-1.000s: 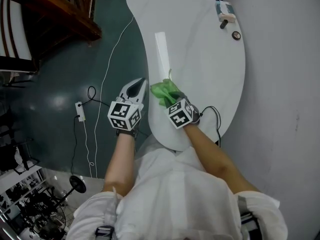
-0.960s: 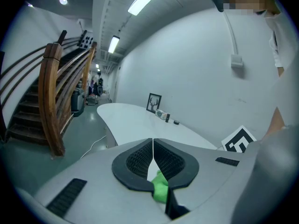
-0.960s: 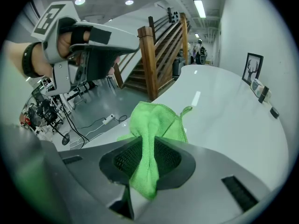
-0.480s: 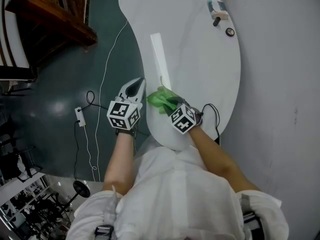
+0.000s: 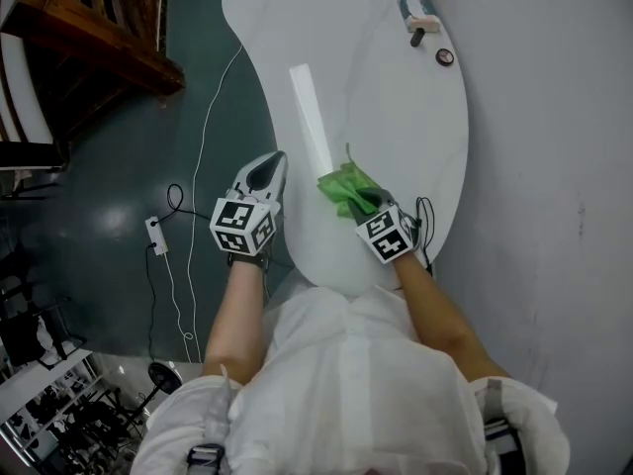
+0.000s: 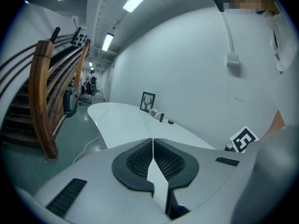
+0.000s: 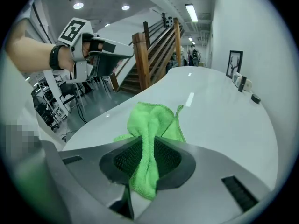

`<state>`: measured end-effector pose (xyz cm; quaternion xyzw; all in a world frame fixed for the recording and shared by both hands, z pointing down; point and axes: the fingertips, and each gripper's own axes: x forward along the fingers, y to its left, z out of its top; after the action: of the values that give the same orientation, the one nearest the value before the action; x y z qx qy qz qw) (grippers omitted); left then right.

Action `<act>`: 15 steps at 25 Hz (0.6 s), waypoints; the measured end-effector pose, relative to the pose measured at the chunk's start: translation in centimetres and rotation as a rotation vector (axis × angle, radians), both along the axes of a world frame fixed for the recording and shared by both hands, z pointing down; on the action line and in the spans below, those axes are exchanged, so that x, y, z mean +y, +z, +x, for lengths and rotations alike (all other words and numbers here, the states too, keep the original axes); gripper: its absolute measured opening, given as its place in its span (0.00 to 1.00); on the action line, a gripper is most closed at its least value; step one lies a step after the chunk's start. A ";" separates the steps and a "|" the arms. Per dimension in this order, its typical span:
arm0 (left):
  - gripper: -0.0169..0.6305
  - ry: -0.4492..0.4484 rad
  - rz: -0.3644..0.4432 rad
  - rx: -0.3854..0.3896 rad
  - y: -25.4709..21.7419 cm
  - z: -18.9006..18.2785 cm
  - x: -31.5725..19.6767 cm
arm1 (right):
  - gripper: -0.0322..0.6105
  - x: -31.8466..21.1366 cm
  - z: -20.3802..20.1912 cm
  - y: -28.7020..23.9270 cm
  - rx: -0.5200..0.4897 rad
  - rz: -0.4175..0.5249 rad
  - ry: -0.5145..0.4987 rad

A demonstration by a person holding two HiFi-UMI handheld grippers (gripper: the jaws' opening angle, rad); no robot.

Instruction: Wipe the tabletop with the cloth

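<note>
- While the green cloth (image 5: pixel 346 183) lies bunched on the near part of the white surface (image 5: pixel 396 117), a fold of it is pinched between the closed jaws of the right hand-held gripper (image 5: pixel 360 203).
- In the right gripper view, the fold is seen drawn back between the ribbed pads (image 7: pixel 124 158). The rest of the cloth is spread on the surface just ahead of the jaws.
- The left hand-held gripper (image 5: pixel 267 169) is held just off the surface's left edge, above the dark green floor (image 5: pixel 109 166). Its jaws are pressed together and nothing is held between them.
- A long bright strip (image 5: pixel 310 117) is seen on the surface beyond the cloth; what it is cannot be told.
- At the far end of the surface, a small box-like device (image 5: pixel 418 10) and a small round dark object (image 5: pixel 445 57) are set near each other. A framed picture (image 6: pixel 147 101) is stood beside them against the wall.
- A white power strip (image 5: pixel 156 236) with its cable is laid on the floor, and a wooden staircase (image 5: pixel 89 38) is seen beyond it.
</note>
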<state>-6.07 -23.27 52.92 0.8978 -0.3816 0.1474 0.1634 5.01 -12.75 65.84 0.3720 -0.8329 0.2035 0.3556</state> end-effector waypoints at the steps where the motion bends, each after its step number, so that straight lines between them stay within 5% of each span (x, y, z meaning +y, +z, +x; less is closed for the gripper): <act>1: 0.05 0.004 -0.001 0.000 0.0 0.1 0.0 | 0.16 0.0 0.8 0.0 0.000 -0.002 0.026; 15: 0.05 0.054 -0.014 -0.003 0.3 2.0 0.4 | 0.16 0.2 13.1 0.2 0.042 -0.008 0.341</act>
<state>-4.10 -22.85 53.26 0.9063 -0.3564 0.1560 0.1650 18.12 -12.52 66.06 0.5107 -0.7493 0.2565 0.3347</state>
